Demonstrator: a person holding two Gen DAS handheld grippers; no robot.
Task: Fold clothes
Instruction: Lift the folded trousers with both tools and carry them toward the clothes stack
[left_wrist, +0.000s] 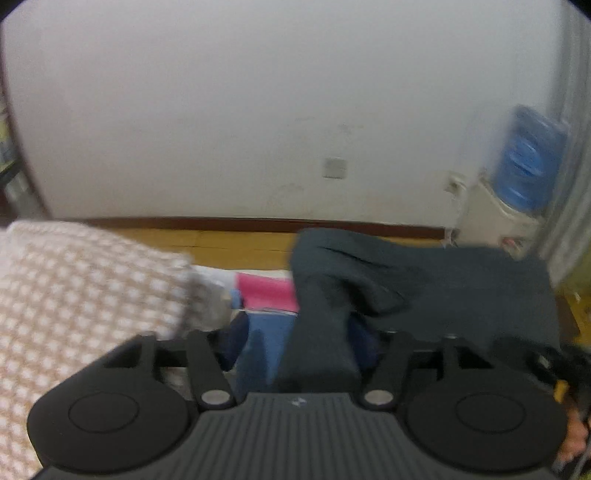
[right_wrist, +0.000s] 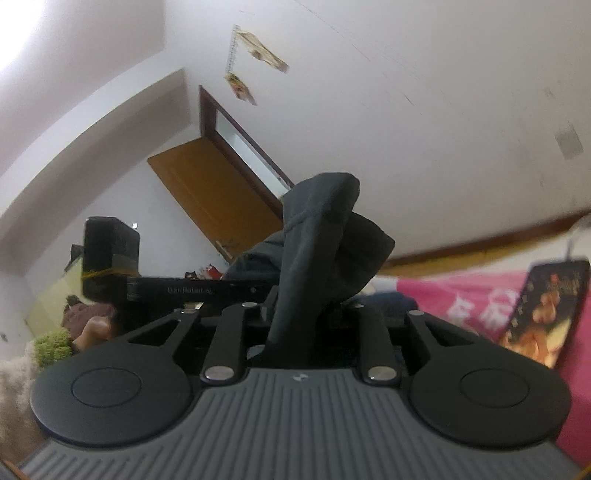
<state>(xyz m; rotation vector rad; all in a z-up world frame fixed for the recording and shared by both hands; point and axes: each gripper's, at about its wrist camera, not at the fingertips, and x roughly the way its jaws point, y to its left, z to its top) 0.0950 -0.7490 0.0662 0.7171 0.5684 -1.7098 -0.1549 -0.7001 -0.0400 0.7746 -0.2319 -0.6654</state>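
Left wrist view: left hand-held gripper (left_wrist: 317, 354) tilts down, jaws apart around dark garment (left_wrist: 424, 288) draped beside the checked blanket (left_wrist: 81, 295). Right hand-held gripper (right_wrist: 295, 321), level, clamps the garment.

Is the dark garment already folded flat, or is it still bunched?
Still bunched. The dark garment lies in loose rumpled folds, one strip running into the left gripper, and another bunch stands up from the right gripper.

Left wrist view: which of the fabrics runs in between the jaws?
The dark grey garment: a strip of it runs down between the left gripper's jaws. The beige checked cloth lies off to the left, and the pink fabric lies farther back.
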